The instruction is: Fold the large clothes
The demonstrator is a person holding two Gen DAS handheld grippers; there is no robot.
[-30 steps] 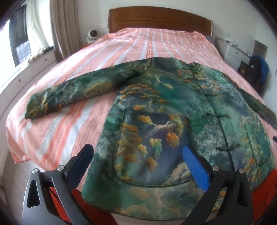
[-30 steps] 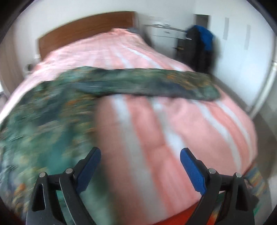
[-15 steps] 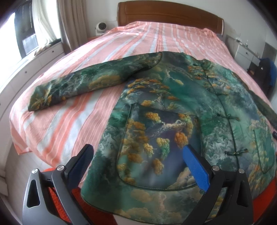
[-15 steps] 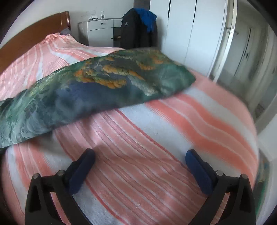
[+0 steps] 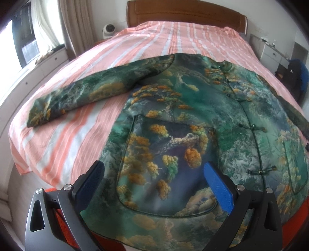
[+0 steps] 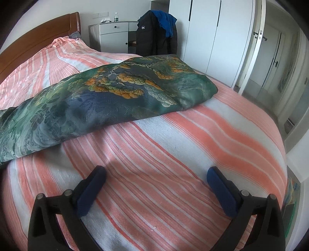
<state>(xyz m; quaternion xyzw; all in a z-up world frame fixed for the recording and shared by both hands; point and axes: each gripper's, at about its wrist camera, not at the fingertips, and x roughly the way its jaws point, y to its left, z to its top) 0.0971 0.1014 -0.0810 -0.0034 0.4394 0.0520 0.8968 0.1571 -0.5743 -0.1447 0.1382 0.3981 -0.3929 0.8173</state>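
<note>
A green padded jacket with orange and blue landscape print lies flat, front up, on the striped bed. Its left sleeve stretches out to the left. In the left wrist view my left gripper hovers open above the jacket's hem and pocket, nothing between its blue pads. In the right wrist view the jacket's other sleeve lies across the bedspread, its cuff to the right. My right gripper stands wide open over bare bedspread, short of that sleeve.
A wooden headboard closes the far end. White drawers and a chair draped with dark and blue clothes stand beside the bed. White wardrobe doors and a doorway lie right. A window with curtains is left.
The right gripper swung right and down from the jacket body to the sleeve end, and its jaws widened slightly. The left gripper's view tilted a little; it stays over the hem.
</note>
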